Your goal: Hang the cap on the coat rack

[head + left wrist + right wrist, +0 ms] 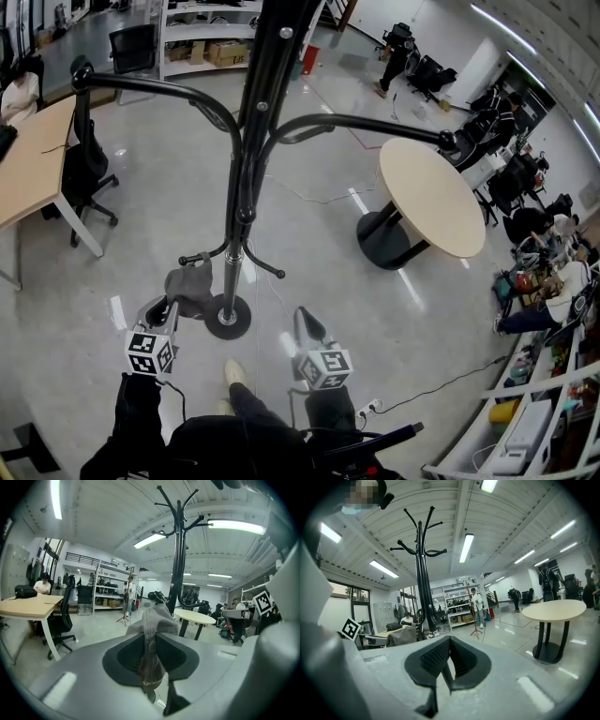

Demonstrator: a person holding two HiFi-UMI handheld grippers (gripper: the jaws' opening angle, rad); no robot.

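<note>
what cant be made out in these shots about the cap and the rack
1. Grey fabric cap: brim and shape unreadable. It is bunched between the left gripper's jaws in the left gripper view and too small in the head view.
2. Black metal coat rack: its top is cut off by the head view's upper edge, and its base is hidden behind the cap and gripper body in the left gripper view.

One cap [190, 286], one coat rack [246, 169], two claws [172, 307] [306, 319], one round table [431, 197], one rectangular desk [28, 164].
</note>
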